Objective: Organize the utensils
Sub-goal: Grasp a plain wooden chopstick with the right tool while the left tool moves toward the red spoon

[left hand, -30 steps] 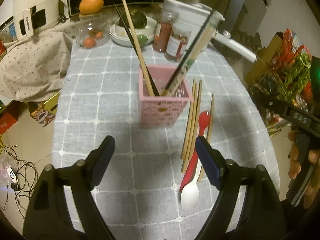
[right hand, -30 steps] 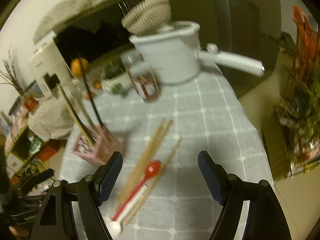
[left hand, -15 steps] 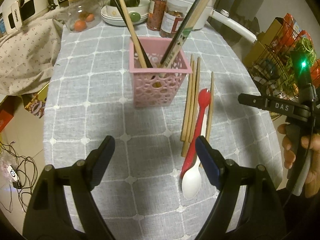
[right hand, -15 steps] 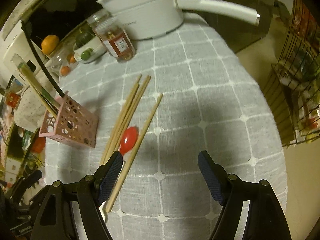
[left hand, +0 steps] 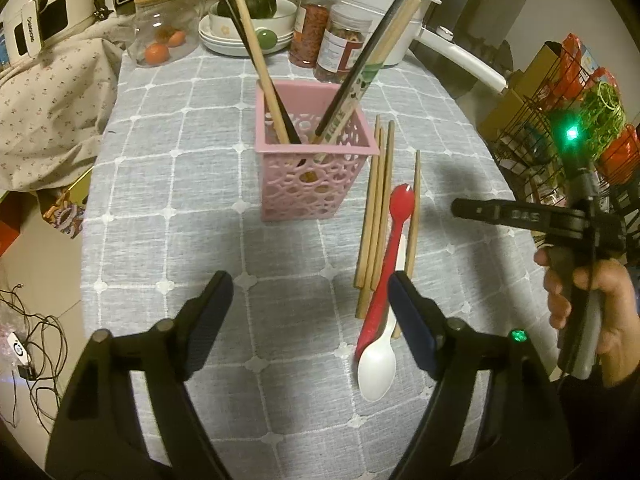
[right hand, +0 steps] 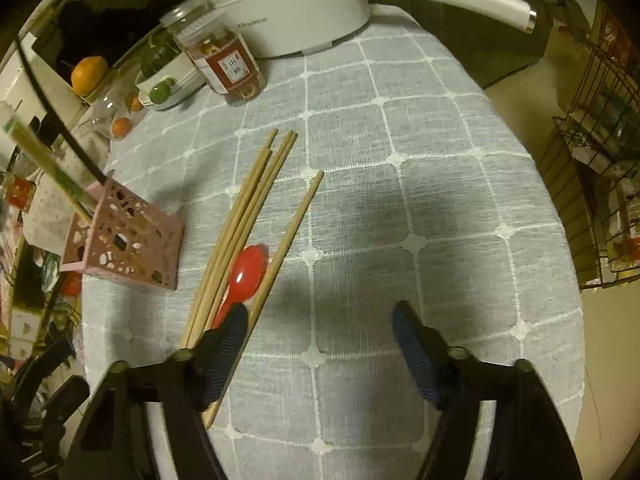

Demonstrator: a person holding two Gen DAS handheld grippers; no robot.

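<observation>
A pink perforated basket (left hand: 316,168) stands on the grey checked tablecloth with several chopsticks leaning in it. To its right lie loose wooden chopsticks (left hand: 376,208), a red spoon (left hand: 390,256) and a white spoon (left hand: 376,364). My left gripper (left hand: 308,288) hovers over bare cloth in front of the basket. Its jaws are closing with nothing between them. My right gripper (right hand: 320,312) hangs low over the cloth with its jaws closing on nothing. Its left finger (right hand: 224,344) covers the near end of a single chopstick (right hand: 292,232), beside the red spoon (right hand: 246,268).
A white pot (right hand: 288,12) with a long handle, food jars (right hand: 224,60), stacked bowls (left hand: 248,28) and a glass jar of oranges (left hand: 164,36) line the table's far edge. A wire rack (left hand: 580,120) stands to the right, past the edge. A hand (left hand: 592,300) holds the right gripper's handle.
The right gripper has come down toward the table and tipped downward, and its jaws have narrowed. The left jaws have narrowed slightly. The hand with the right gripper has moved further into the left view.
</observation>
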